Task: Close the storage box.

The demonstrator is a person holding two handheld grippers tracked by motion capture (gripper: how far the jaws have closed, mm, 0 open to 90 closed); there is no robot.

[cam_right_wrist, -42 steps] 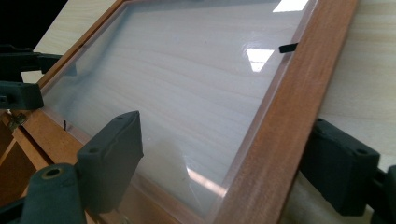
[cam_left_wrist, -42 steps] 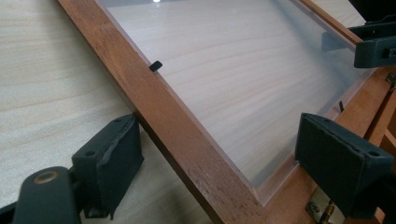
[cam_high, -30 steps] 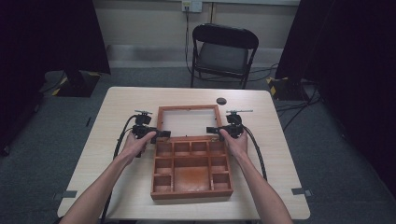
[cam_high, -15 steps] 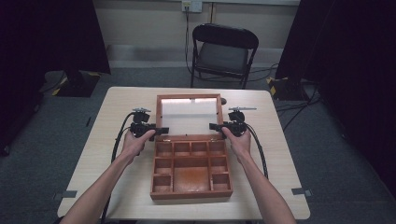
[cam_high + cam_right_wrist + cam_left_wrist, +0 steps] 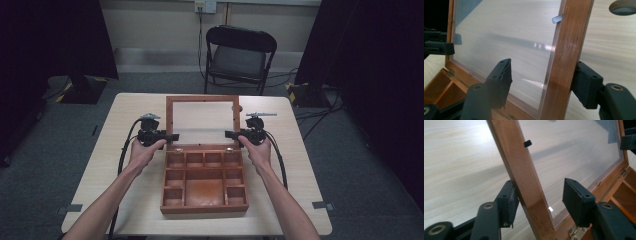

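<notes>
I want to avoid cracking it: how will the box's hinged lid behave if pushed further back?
The lid probably swings freely on its small hinges. Its clear pane looks thin, likely fragile. The wooden frame seems stiff, better for pushing.

High view looks down on the table [image 5: 125,165]; both claw views sit close, sharing the lid [image 5: 202,100].

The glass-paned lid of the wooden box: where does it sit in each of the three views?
High view: lid stands raised at table centre, behind the compartments.
Left gripper view: its side rail runs up between the jaws.
Right gripper view: its other rail crosses between the jaws.
Shared landmark: brass hinge.
</notes>
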